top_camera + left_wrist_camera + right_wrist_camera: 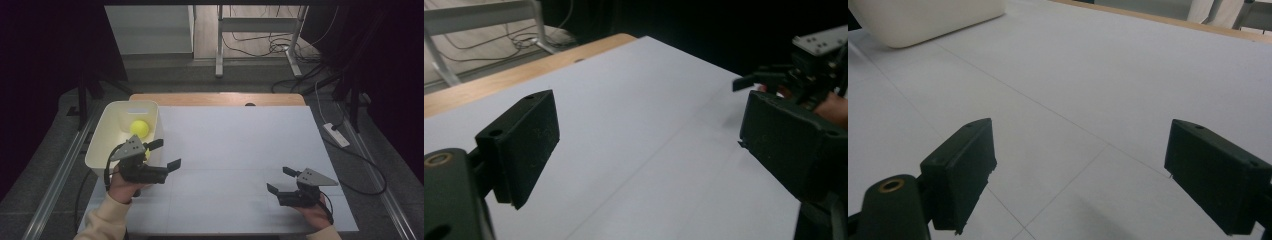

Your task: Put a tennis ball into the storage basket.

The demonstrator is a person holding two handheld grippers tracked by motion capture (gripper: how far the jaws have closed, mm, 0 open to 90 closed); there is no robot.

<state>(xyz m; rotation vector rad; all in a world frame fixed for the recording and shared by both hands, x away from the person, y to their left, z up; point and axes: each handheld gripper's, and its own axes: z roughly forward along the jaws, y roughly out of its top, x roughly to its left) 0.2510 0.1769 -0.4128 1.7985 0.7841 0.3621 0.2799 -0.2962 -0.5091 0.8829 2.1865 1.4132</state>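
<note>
A yellow tennis ball (139,128) is lying inside the cream plastic bin (102,135) at the far left of the white surface (235,145). The left gripper (166,154) is hovering just beside the bin's near right corner, jaws spread and empty. The right gripper (279,181) is sitting at the near right, jaws spread, empty.

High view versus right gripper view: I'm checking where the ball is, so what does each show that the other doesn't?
The high view alone gives the yellow ball lying inside the white bin, with the left gripper open beside the bin's near right corner and the right gripper open at the table's near right. The right gripper view alone gives a close look between its own jaws, with nothing there. Both share the bin's outer wall and the white table.
</note>
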